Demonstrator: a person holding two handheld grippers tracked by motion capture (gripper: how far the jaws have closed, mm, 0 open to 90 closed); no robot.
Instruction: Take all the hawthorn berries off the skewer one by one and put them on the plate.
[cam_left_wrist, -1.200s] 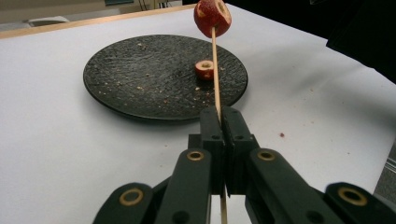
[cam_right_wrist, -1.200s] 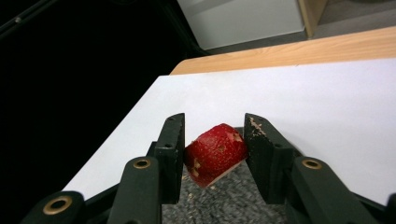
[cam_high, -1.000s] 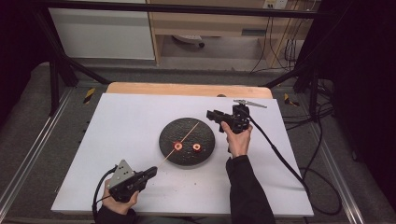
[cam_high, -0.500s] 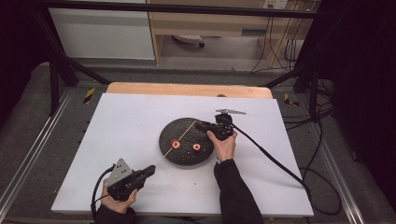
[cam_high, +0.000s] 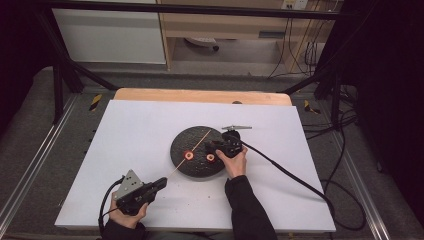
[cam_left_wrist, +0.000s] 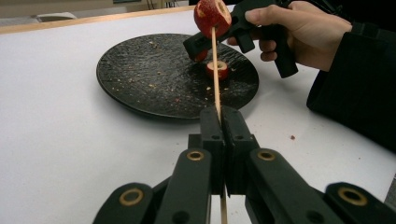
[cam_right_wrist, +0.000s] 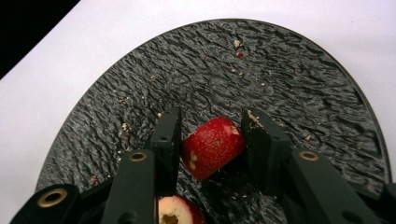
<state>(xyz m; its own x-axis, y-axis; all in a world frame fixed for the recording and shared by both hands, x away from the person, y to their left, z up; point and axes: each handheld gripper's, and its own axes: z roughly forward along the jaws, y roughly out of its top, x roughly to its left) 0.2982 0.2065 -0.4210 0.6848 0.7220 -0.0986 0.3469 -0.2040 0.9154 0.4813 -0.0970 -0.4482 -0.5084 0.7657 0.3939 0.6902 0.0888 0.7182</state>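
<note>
A black round plate (cam_high: 186, 140) sits mid-table. My left gripper (cam_high: 162, 183) (cam_left_wrist: 222, 112), near the front edge, is shut on a thin wooden skewer (cam_high: 200, 141) (cam_left_wrist: 214, 46) that slants up over the plate. One red fruit piece (cam_high: 189, 155) (cam_left_wrist: 212, 14) is threaded on the skewer. My right gripper (cam_high: 209, 147) (cam_right_wrist: 212, 116) is low over the plate, its jaws pressed against both sides of a second red fruit piece (cam_right_wrist: 212, 145) that lies on the plate. A third cored piece (cam_high: 210, 158) (cam_left_wrist: 217, 69) (cam_right_wrist: 175, 212) lies loose beside it.
The white tabletop (cam_high: 130, 130) stretches around the plate, with a wooden strip (cam_high: 200, 96) along its far edge. The right gripper's cable (cam_high: 295, 175) trails off to the right across the table. Crumbs dot the plate (cam_right_wrist: 289, 70).
My right gripper has come down and left from beyond the plate's right rim onto the plate, around a fruit piece. The left gripper and skewer have stayed put.
</note>
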